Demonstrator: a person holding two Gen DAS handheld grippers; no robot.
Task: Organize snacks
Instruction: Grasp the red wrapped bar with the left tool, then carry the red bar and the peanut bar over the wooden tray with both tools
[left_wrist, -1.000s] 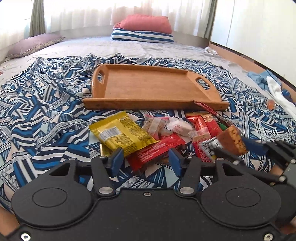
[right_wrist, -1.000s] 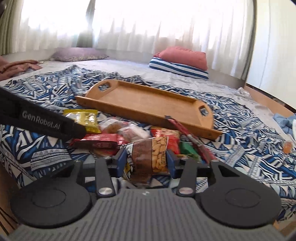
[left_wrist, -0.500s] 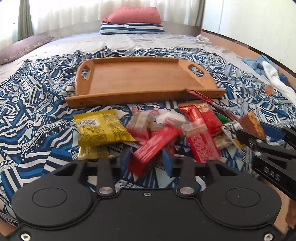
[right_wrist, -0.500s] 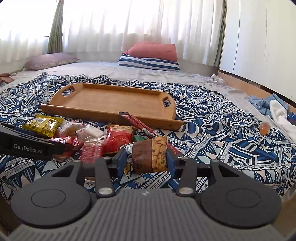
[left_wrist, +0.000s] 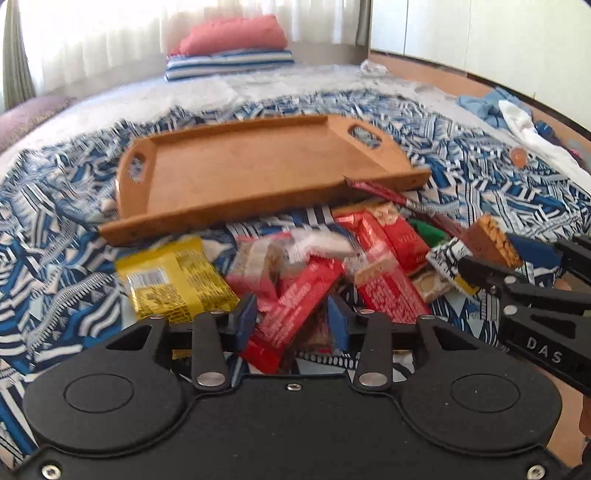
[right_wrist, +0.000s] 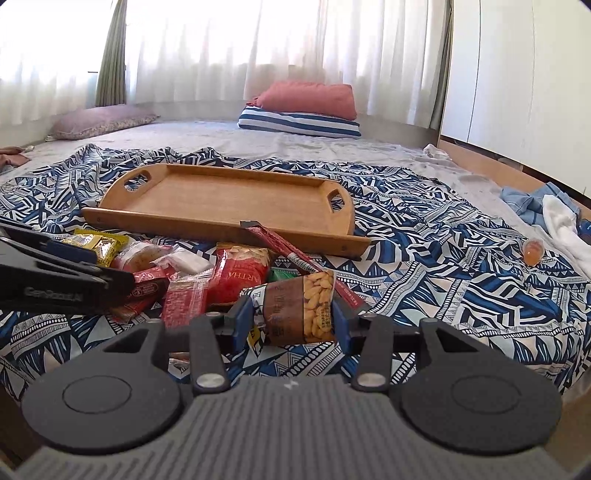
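A pile of snack packets lies on the blue patterned sheet in front of an empty wooden tray (left_wrist: 258, 218) (right_wrist: 221, 225). My left gripper (left_wrist: 293, 317) has a red snack bar (left_wrist: 291, 314) tilted between its blue pads, which still touch the bar as the jaws are opening. A yellow packet (left_wrist: 173, 284) lies just left of it. My right gripper (right_wrist: 293, 314) is shut on a brown peanut packet (right_wrist: 299, 310), held slightly above the sheet at the pile's right side. The left gripper (right_wrist: 99, 266) shows at the left edge of the right wrist view, over the red packets.
A long red stick packet (right_wrist: 280, 247) leans on the tray's front rim. An orange jelly cup (right_wrist: 533, 251) and heaped clothes (right_wrist: 546, 206) lie to the right near the bed's edge. Pillows (right_wrist: 303, 107) are at the far end.
My left gripper moved forward into the pile and closed round the red bar, which now sits tilted between the pads. The right gripper swung right with the peanut packet, then held still.
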